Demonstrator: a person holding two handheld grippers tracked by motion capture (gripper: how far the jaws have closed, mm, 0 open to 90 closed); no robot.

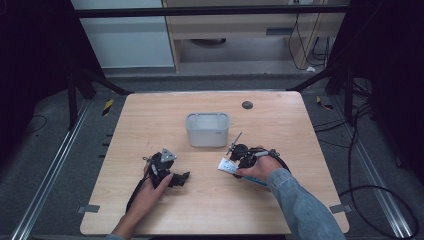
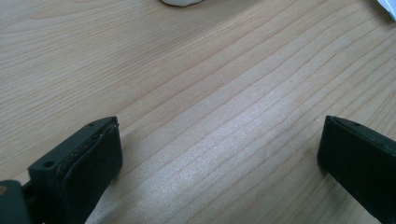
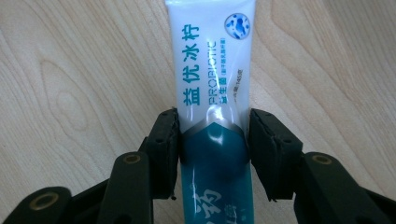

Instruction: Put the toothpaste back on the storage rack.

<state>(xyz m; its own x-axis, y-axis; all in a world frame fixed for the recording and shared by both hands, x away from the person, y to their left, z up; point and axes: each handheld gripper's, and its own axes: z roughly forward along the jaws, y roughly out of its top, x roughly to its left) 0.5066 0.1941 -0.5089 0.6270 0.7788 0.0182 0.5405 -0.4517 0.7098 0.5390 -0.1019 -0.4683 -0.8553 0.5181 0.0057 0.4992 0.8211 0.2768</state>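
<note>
A white and teal toothpaste tube (image 3: 215, 70) lies flat on the wooden table, its white crimped end pointing away from me. My right gripper (image 3: 214, 140) is shut on it, one black pad against each side near where the white print meets the teal. From above, the tube (image 1: 227, 165) pokes out to the left of the right gripper (image 1: 234, 168), which a hand in a denim sleeve holds. My left gripper (image 1: 182, 177) rests low over the table at the left, and its jaws (image 2: 219, 154) stand wide open with bare wood between them.
A pale grey plastic tub (image 1: 207, 129) stands behind both grippers near the table's middle. A small dark round disc (image 1: 247, 105) sits near the far edge. The tabletop (image 1: 150, 120) is light wood, with dark floor and cables all round.
</note>
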